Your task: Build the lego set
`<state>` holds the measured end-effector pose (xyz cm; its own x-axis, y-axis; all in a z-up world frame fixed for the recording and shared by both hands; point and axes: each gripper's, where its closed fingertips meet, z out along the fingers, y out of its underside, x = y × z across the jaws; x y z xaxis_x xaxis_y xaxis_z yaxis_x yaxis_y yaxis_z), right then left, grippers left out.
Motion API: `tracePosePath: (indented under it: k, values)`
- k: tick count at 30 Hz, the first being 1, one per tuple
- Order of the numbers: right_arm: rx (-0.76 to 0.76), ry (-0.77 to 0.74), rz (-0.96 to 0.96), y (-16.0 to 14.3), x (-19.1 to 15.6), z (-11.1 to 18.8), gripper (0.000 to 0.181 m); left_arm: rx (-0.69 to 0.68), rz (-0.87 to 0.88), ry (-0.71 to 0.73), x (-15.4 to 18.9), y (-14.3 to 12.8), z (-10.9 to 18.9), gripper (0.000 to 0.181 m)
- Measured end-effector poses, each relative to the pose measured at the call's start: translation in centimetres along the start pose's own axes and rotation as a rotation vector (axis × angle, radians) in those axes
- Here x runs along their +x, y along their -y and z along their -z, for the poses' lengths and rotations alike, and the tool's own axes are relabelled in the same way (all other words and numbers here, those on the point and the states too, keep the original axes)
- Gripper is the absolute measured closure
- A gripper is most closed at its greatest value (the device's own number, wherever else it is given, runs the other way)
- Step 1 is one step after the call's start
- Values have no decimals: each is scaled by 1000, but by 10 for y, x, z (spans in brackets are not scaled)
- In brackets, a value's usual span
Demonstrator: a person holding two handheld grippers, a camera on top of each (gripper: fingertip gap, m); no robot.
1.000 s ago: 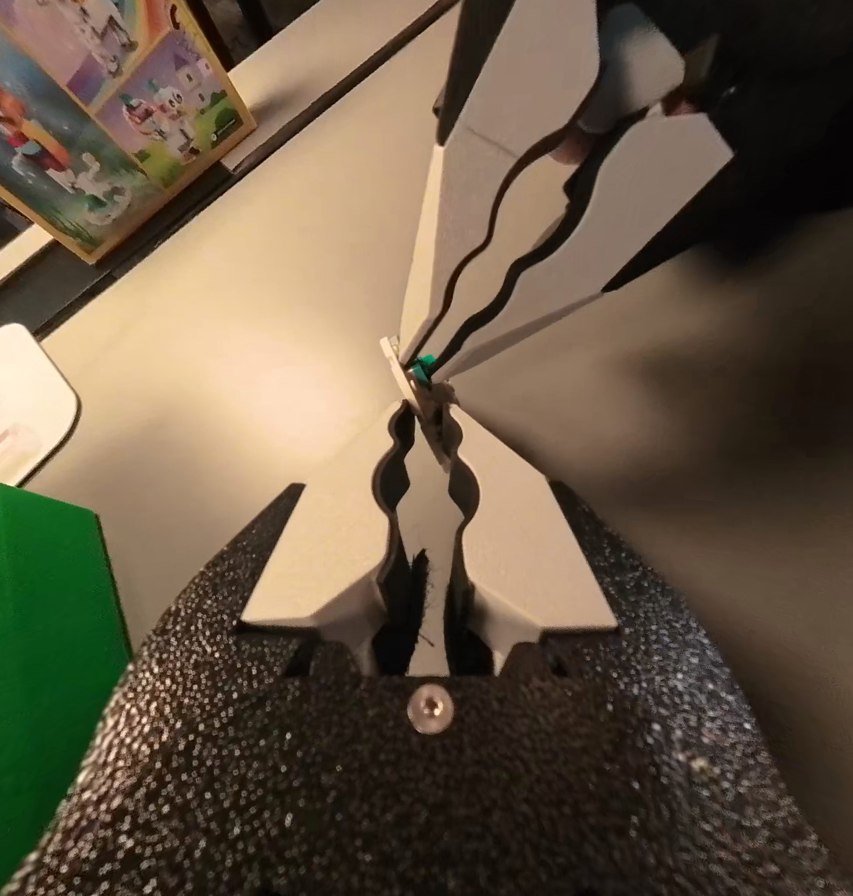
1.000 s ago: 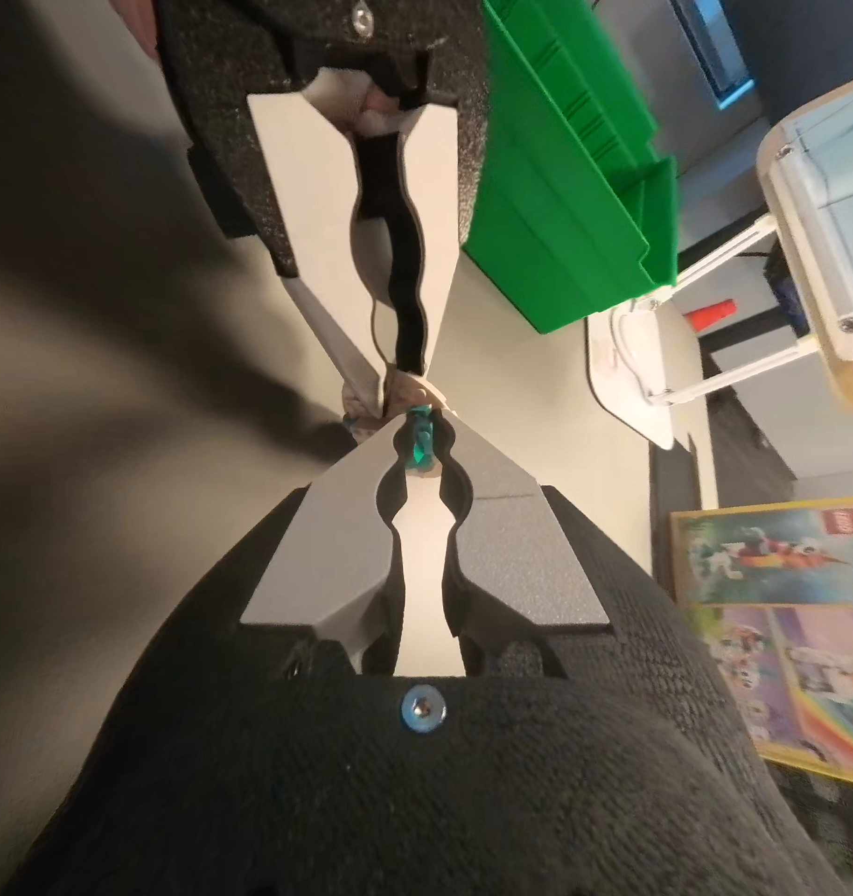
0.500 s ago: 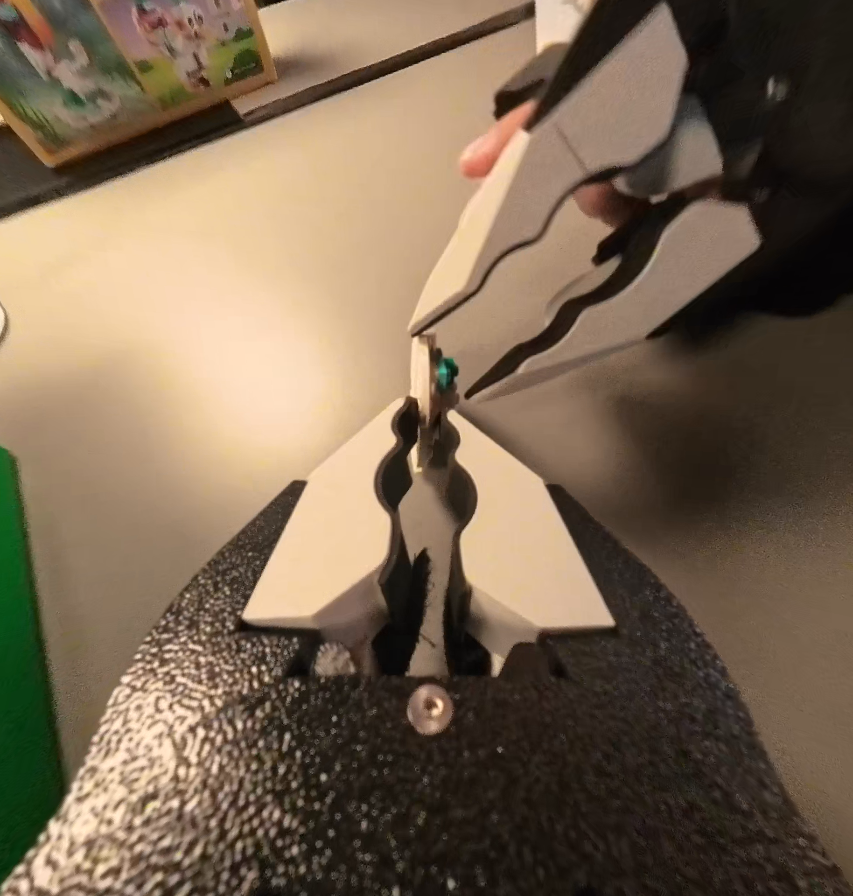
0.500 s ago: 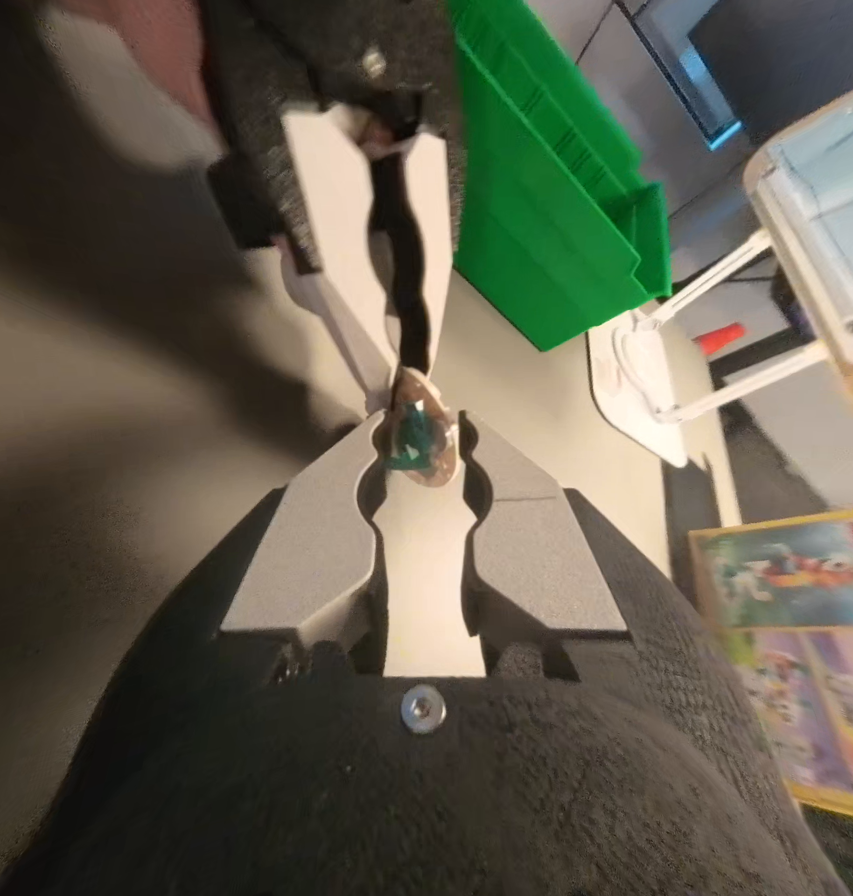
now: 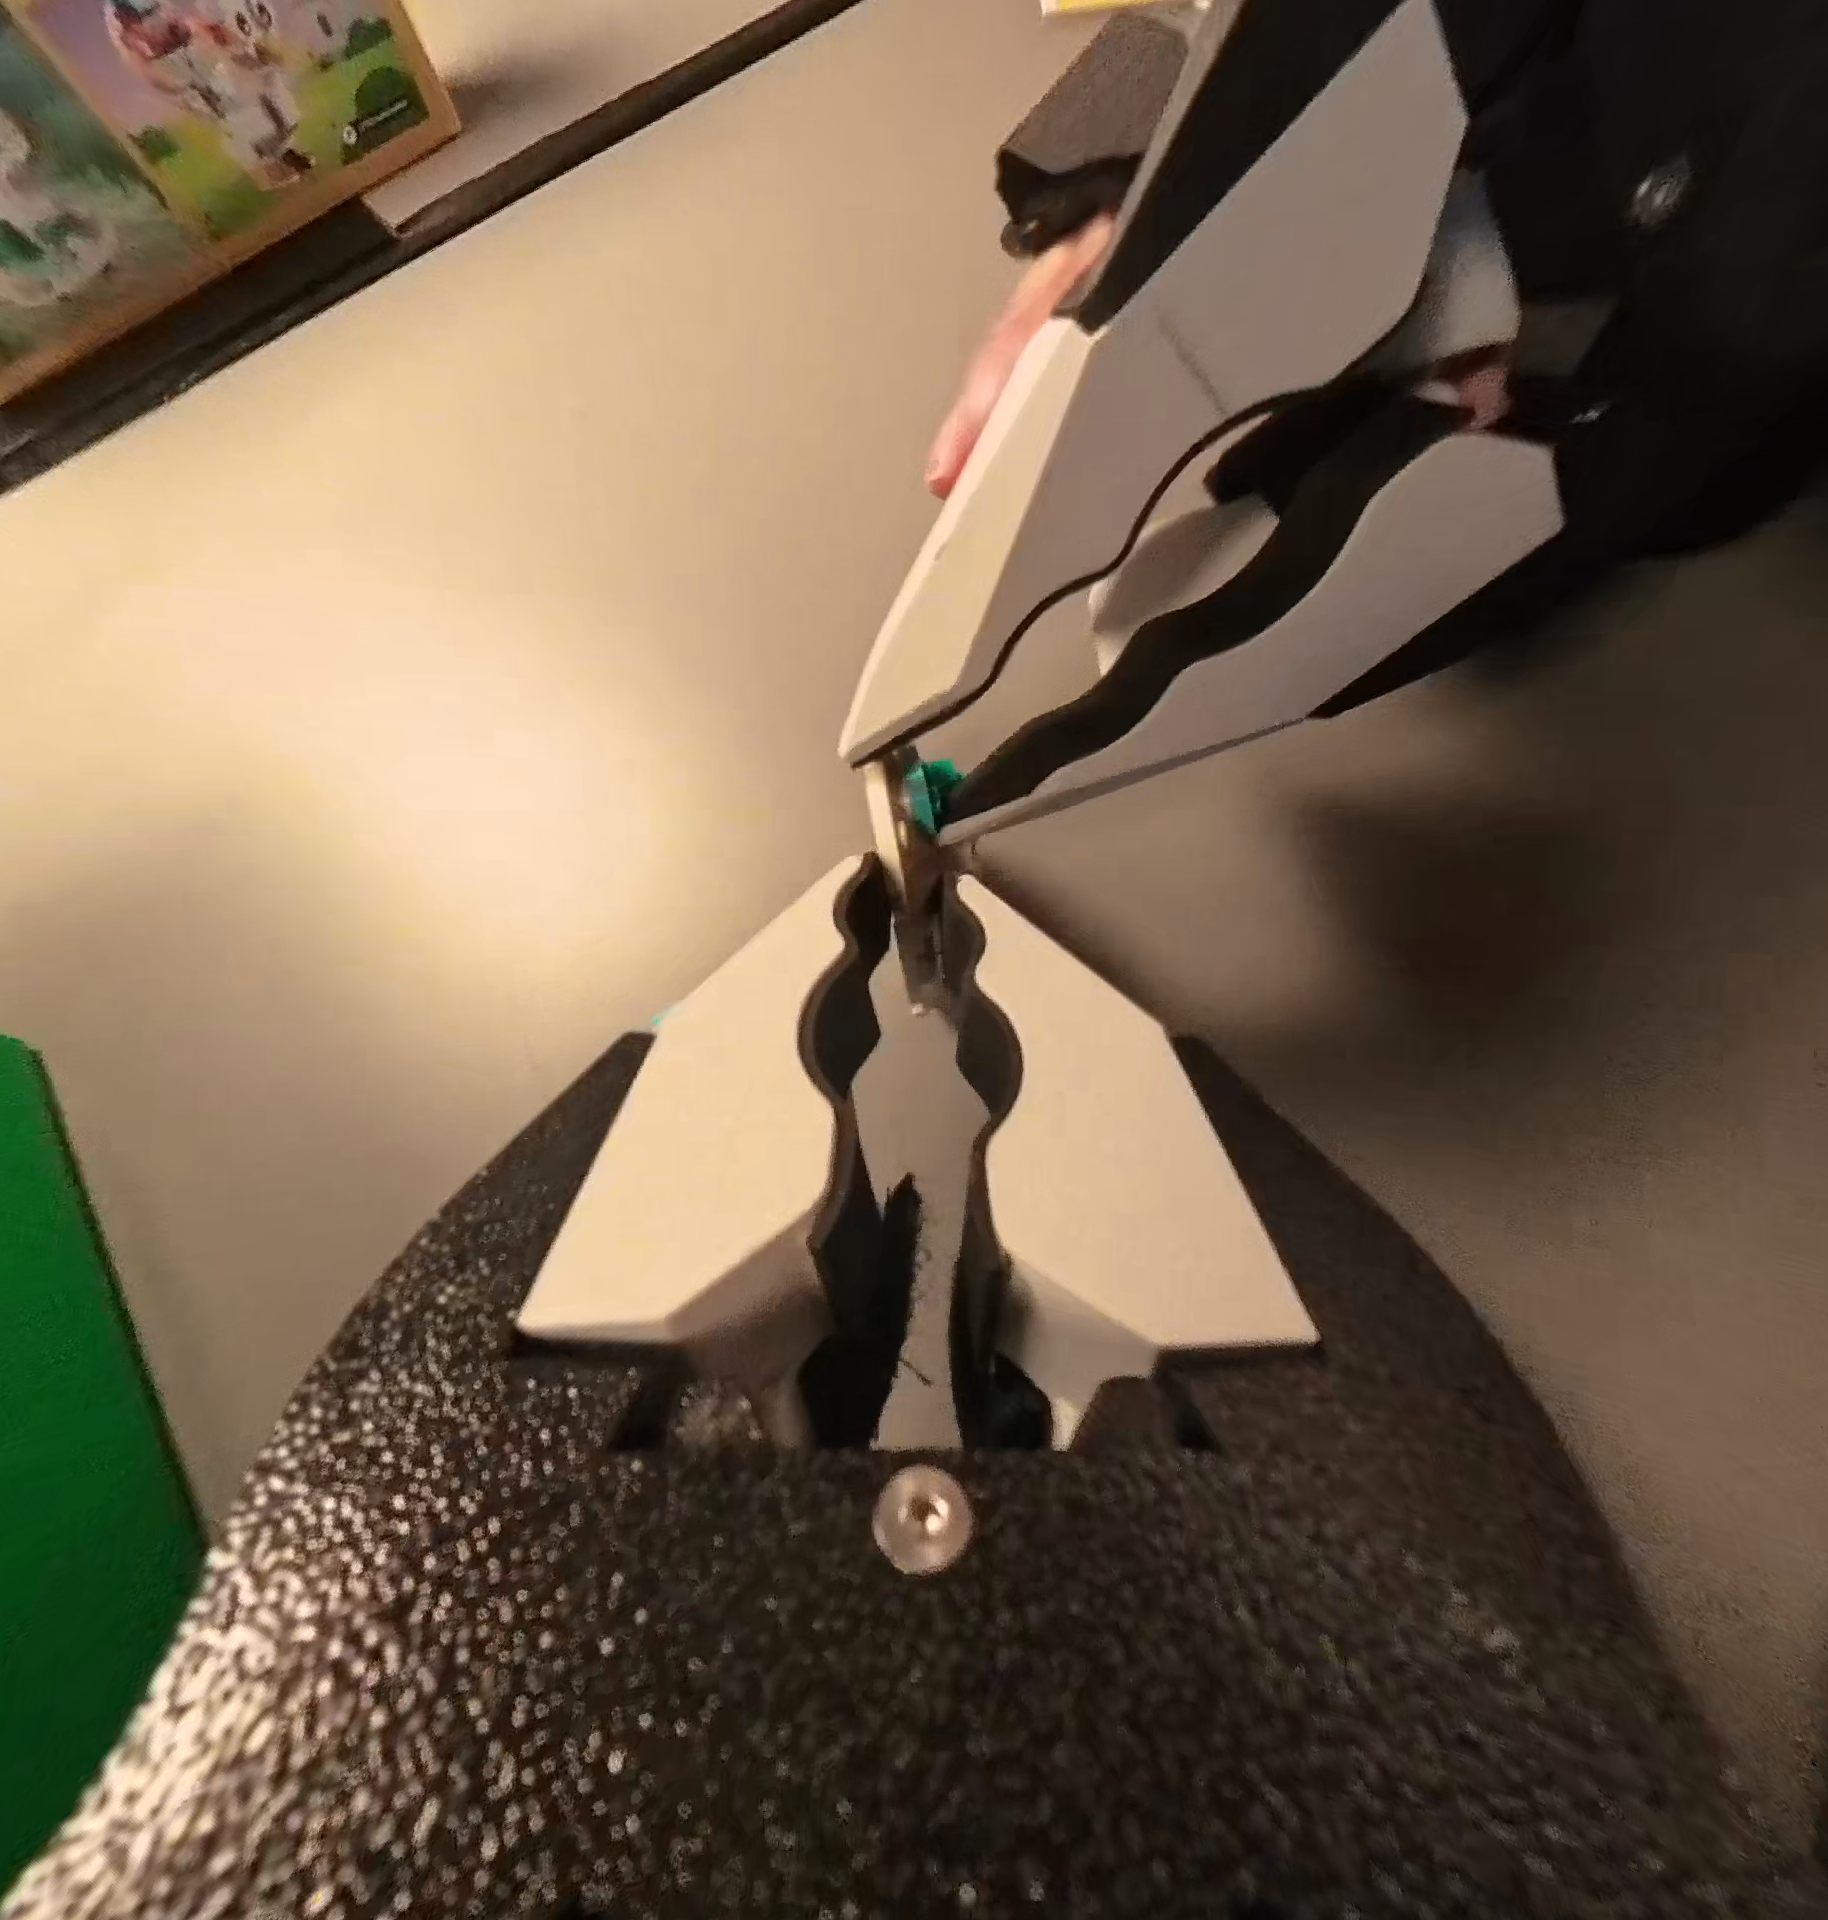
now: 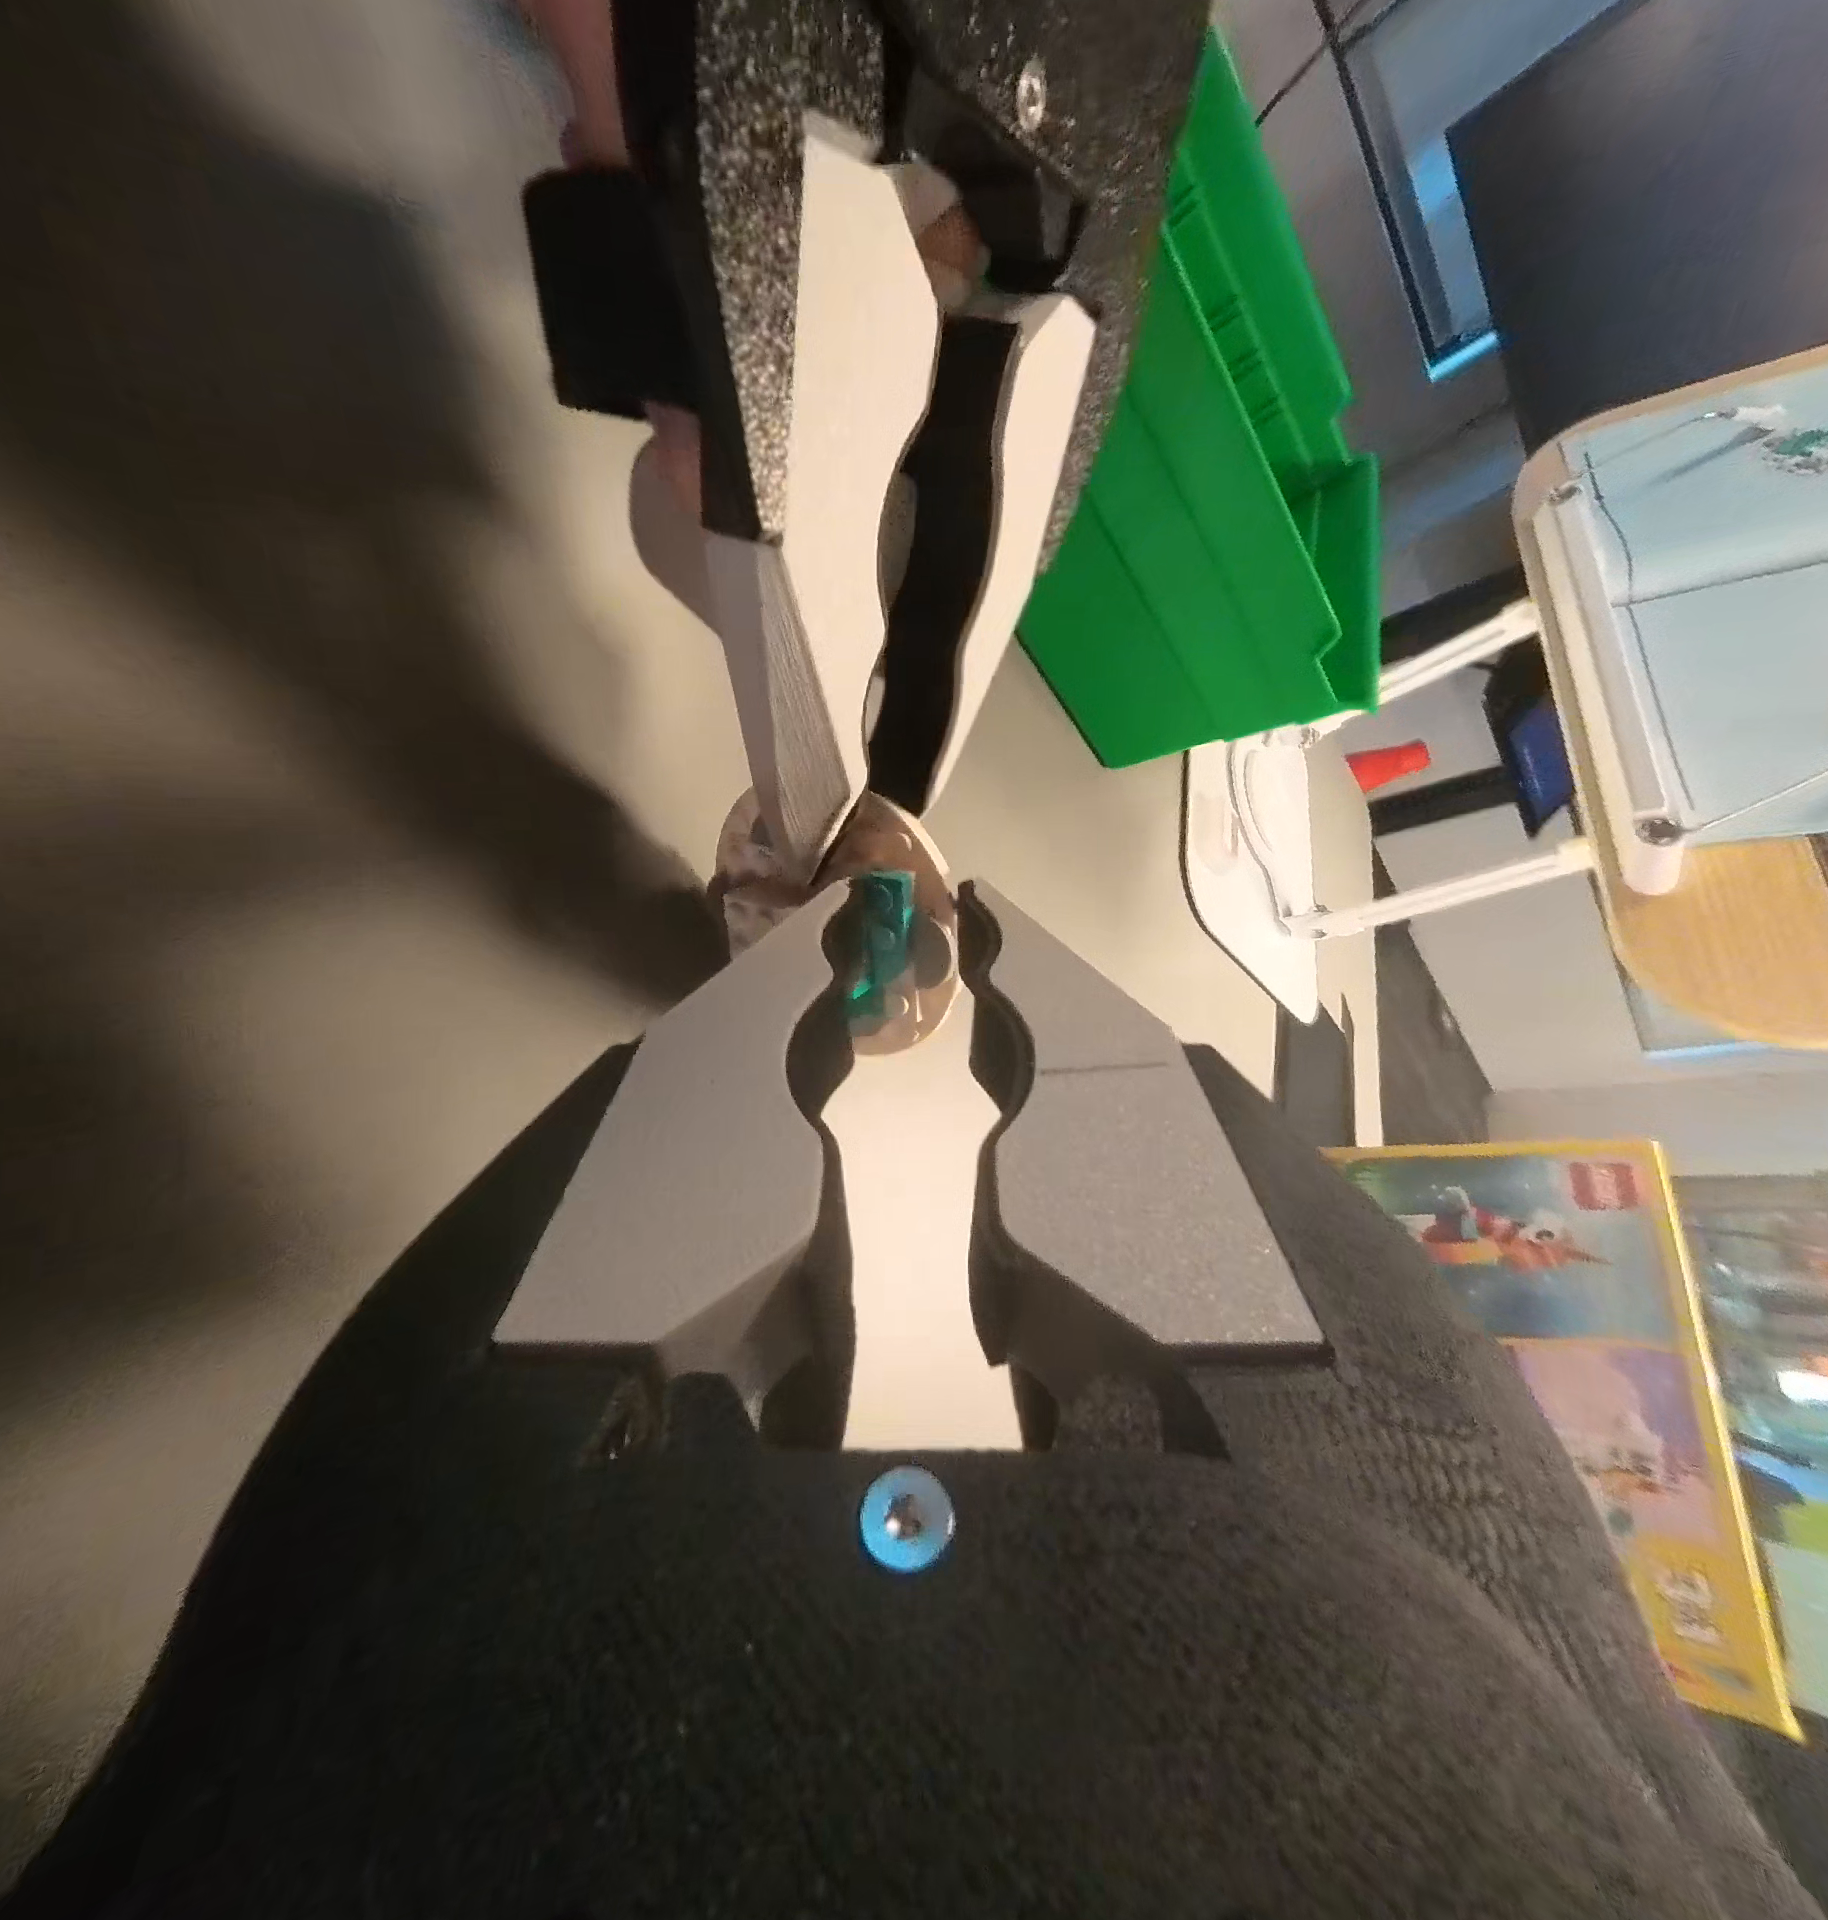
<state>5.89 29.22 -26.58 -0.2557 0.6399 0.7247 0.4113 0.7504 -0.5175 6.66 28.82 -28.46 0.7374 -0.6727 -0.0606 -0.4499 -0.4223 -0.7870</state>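
Between hand-held gripper (image 6: 894, 914) fingertips, teal piece (image 6: 879, 940).

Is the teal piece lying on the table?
No, the teal piece sits on the round tan plate held up by the left gripper.

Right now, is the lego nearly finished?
Barely begun. Done: a small teal piece sits on the round tan plate. In hand: the left hand-held gripper pinches that plate; the right hand-held gripper is open around the piece. Left: almost everything; no bigger model shows.
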Motion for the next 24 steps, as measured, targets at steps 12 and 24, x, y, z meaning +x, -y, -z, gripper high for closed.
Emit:
tracePosePath:
  k: [12,24]
  values:
    - [25,150,-182,-3,-4,7,168,-2,-302,115,7,3,-1,172]
    - [83,287,-256,-2,-13,16,172,-12,-417,138,11,2,-4,174]
